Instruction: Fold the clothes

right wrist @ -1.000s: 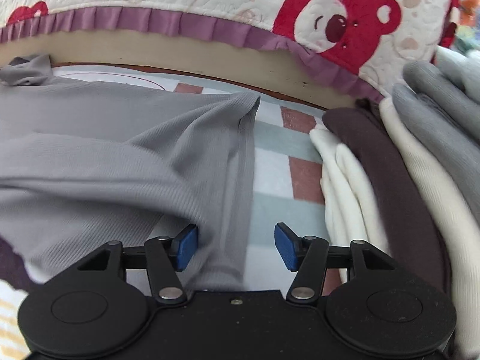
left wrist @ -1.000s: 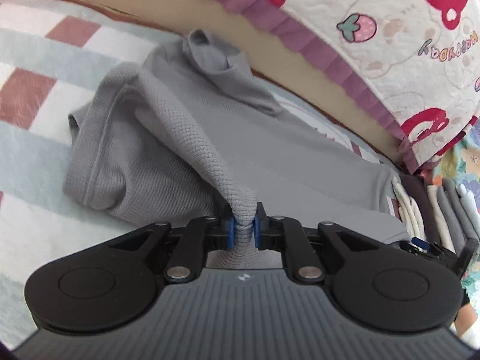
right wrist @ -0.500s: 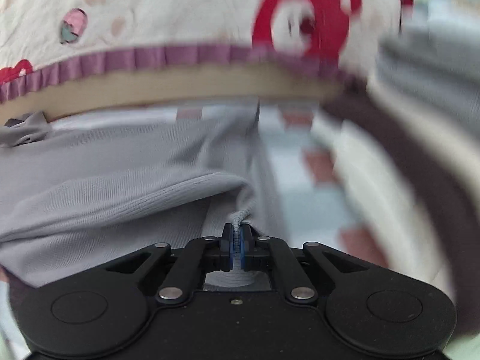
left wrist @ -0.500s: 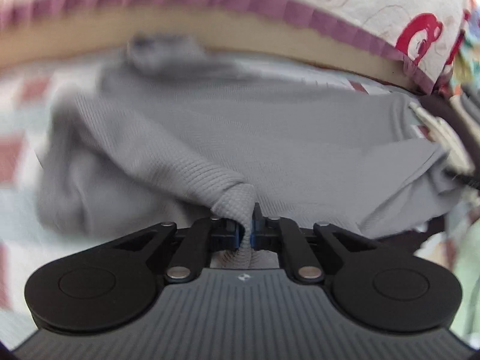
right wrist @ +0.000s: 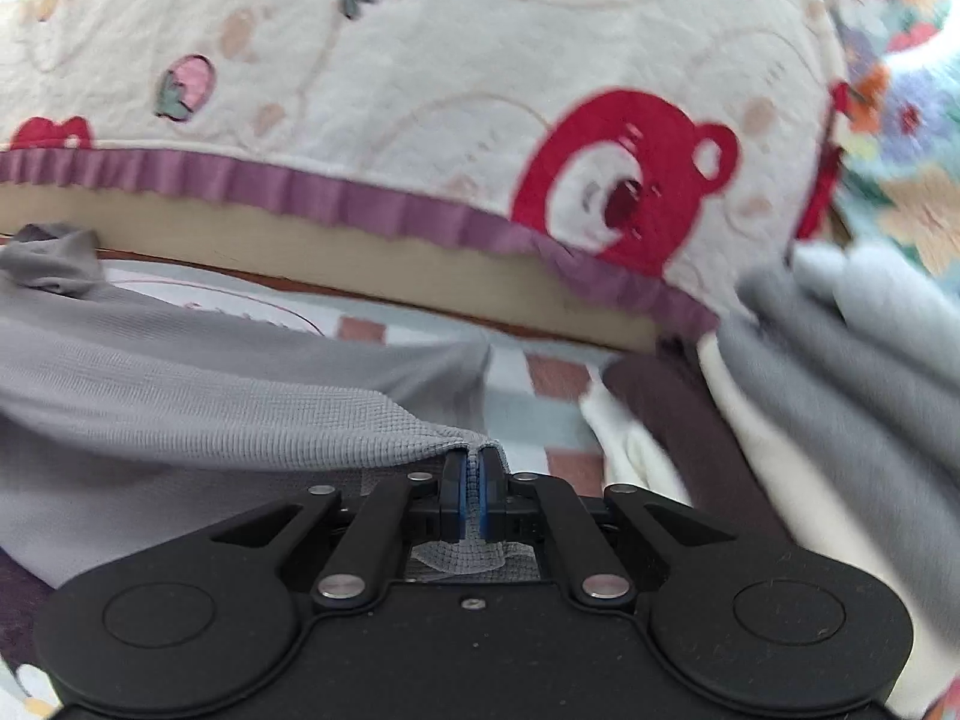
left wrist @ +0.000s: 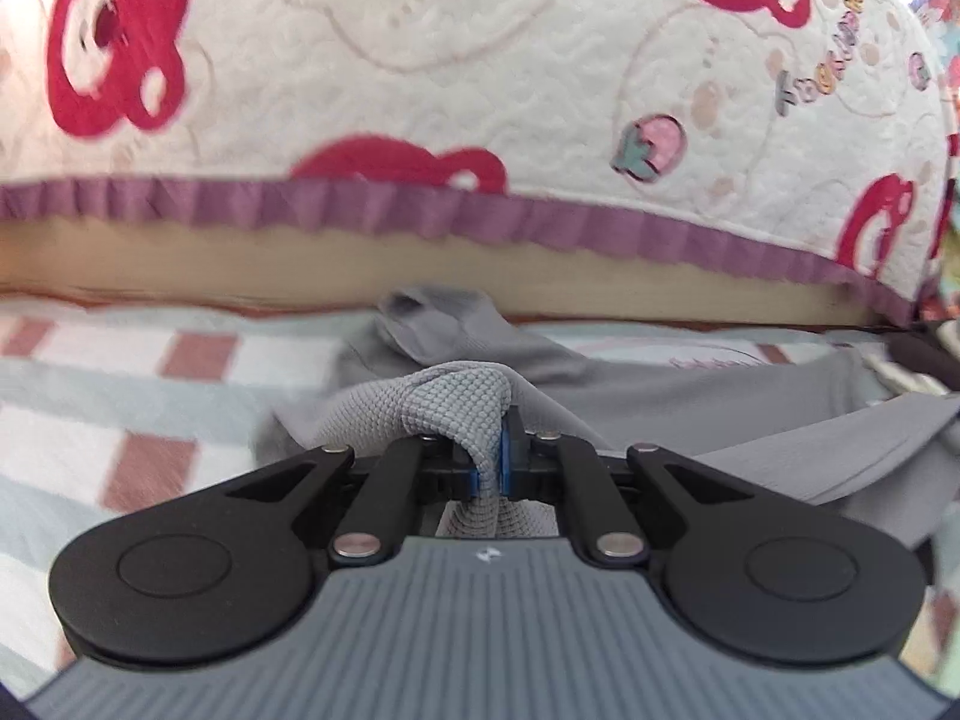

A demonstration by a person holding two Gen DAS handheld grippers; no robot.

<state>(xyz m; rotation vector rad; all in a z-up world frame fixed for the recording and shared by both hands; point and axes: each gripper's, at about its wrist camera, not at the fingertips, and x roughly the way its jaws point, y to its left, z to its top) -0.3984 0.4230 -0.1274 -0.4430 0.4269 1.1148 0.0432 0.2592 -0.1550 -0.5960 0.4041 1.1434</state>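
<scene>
A grey knit shirt (left wrist: 690,402) lies on a checked sheet, its collar toward the far bed edge. My left gripper (left wrist: 493,468) is shut on a bunched fold of the grey shirt and holds it raised. In the right wrist view the same shirt (right wrist: 180,396) stretches to the left. My right gripper (right wrist: 474,501) is shut on its hem edge, lifted off the sheet.
A checked red, white and pale blue sheet (left wrist: 132,396) covers the surface. A quilt with red bears and a purple frill (right wrist: 420,90) rises behind. A stack of folded brown, cream and grey clothes (right wrist: 810,396) stands at the right.
My right gripper has closed on the shirt's edge. Both grippers have lifted the shirt and moved toward the quilt; the view has tilted up.
</scene>
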